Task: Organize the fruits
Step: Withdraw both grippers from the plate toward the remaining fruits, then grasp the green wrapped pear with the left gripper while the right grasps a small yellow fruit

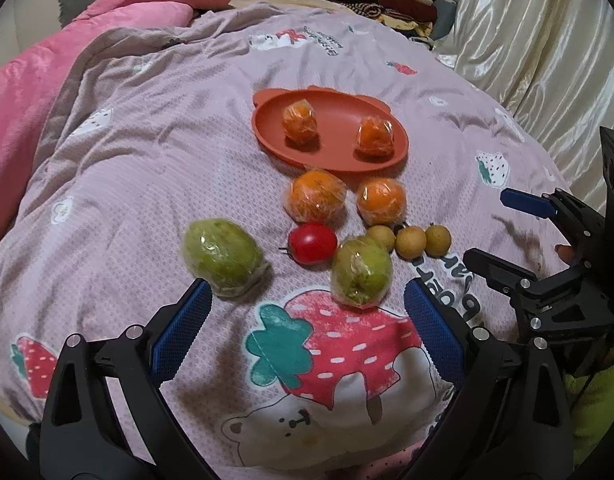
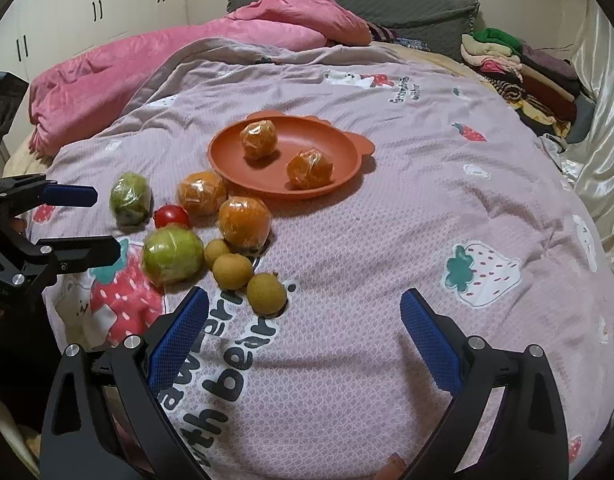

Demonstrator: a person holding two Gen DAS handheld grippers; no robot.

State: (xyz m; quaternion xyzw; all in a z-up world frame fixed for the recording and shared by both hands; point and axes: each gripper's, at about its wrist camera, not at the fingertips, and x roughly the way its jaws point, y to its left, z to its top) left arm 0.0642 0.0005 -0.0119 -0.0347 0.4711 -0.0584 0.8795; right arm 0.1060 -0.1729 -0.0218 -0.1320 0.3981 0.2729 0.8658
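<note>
An orange-red plate (image 1: 275, 148) (image 2: 227, 160) lies on the quilt and holds two wrapped oranges (image 1: 300, 122) (image 2: 309, 169). In front of it sit two more wrapped oranges (image 1: 317, 196) (image 2: 244, 220), a red tomato (image 1: 312, 241) (image 2: 171, 216), two wrapped green fruits (image 1: 223, 256) (image 2: 173, 255) and three small brown longans (image 1: 411, 242) (image 2: 267, 293). My left gripper (image 1: 307, 312) is open and empty, just short of the green fruits. My right gripper (image 2: 305, 312) is open and empty too, with the nearest longan just left of its middle.
A lilac strawberry-print quilt (image 1: 147, 168) covers the bed. A pink blanket (image 2: 147, 56) is bunched at the far left and folded clothes (image 2: 523, 72) are stacked at the far right by a cream curtain (image 1: 527, 40). Each gripper shows at the other view's edge.
</note>
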